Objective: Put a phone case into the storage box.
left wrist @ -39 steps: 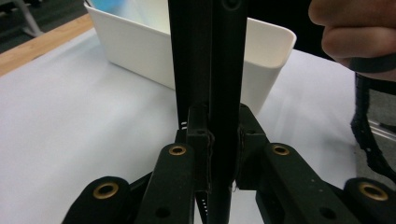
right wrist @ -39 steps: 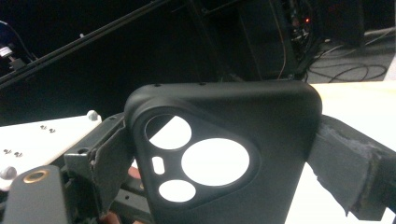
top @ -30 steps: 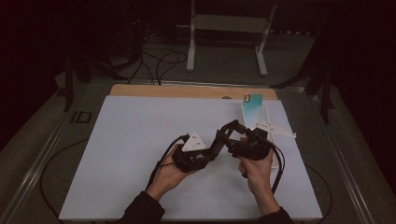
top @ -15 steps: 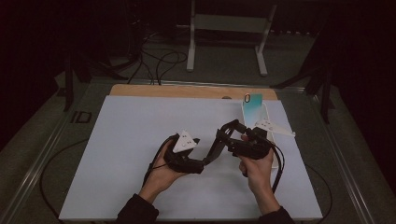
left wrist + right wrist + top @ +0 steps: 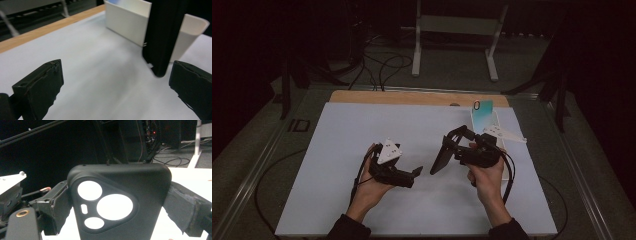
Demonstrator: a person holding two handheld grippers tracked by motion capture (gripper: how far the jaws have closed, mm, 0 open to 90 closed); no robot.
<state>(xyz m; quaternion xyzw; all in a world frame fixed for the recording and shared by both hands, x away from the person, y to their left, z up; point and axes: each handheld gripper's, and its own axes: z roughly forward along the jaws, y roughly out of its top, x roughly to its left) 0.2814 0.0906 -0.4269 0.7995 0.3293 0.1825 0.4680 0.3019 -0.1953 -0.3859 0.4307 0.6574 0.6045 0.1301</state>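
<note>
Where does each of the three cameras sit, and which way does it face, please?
High view: above the person's side, looking forward and down on the table; both forearms, left gripper and right gripper show.
Left gripper view: on that gripper, looking past its open jaws at the white box.
Right gripper view: looking along its jaws, clamped on the black phone case.
Shared: the case shows in all three views.

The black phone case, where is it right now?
In the high view the black phone case is clamped in the right tool, right of table centre, just in front of the white tray; the open left tool sits just left of it.
</note>
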